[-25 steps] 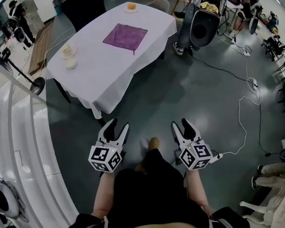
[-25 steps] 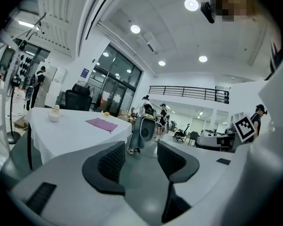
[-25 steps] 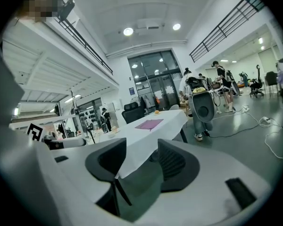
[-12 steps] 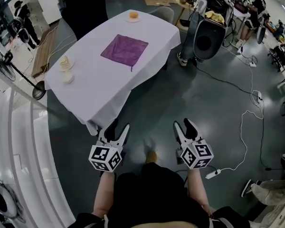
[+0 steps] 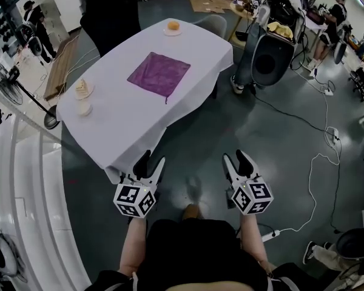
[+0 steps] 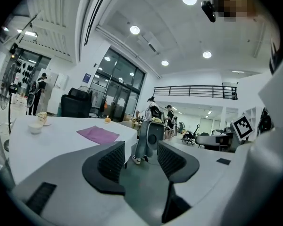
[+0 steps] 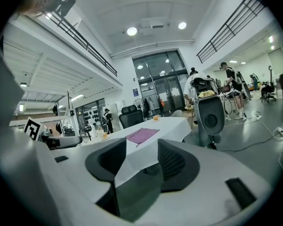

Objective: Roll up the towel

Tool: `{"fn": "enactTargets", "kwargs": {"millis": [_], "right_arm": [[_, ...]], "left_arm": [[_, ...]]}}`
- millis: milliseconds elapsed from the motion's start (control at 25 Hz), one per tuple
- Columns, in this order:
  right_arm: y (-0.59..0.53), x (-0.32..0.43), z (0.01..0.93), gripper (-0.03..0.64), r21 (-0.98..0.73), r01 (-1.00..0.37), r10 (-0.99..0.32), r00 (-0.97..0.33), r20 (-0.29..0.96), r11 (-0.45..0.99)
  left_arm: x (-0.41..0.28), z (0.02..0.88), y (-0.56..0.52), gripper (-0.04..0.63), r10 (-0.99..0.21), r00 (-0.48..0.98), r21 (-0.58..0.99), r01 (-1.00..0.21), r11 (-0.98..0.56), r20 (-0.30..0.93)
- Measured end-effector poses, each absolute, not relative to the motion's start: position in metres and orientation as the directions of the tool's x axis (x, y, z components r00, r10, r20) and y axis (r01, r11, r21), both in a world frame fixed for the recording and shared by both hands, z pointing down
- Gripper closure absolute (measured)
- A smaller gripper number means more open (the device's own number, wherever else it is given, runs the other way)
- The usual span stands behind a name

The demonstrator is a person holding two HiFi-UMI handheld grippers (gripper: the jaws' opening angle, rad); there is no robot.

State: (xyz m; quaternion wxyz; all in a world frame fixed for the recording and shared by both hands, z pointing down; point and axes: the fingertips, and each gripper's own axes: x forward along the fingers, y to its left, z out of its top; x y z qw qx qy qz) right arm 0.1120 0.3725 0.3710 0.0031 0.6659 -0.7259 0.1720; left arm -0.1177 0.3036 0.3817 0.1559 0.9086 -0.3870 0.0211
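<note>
Step in hand: approach; rolling not yet begun.

- Left hand-held gripper (image 5: 151,159): jaws apart, nothing between them. It is over the floor (image 5: 261,132), just short of the near corner of the surface (image 5: 118,117).
- Right hand-held gripper (image 5: 233,156): jaws likewise apart and empty, over the floor, well apart from the surface.
- Towel (image 5: 159,74): purple, flat and unrolled, mid-surface toward the far edge.
- Next move, by judgement: bring both within reach of the towel and take one edge to start the roll.

Containers:
- Left plate (image 5: 82,90): left edge, bears a pale food piece.
- Bowl (image 5: 84,108): just beside it, contents indiscernible.
- Far plate (image 5: 173,26): far edge, bears a round orange item.
</note>
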Motion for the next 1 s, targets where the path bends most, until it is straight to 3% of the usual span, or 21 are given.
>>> {"fn": "enactTargets", "kwargs": {"millis": [320,1000], "right_arm": [[0.344,0.131,0.380,0.397,-0.236,-0.968,-0.962,-0.142,0.234,0.086],[0.285,0.131,0.407,0.397,-0.271,-0.956,-0.943,-0.189,0.275,0.112]], "left_arm": [[-0.086,0.384,0.282,0.376,-0.707,0.695,0.281,-0.710,-0.646,0.130],[-0.054,0.422,0.223,0.376,-0.682,0.705,0.304,-0.704,-0.642,0.194]]}}
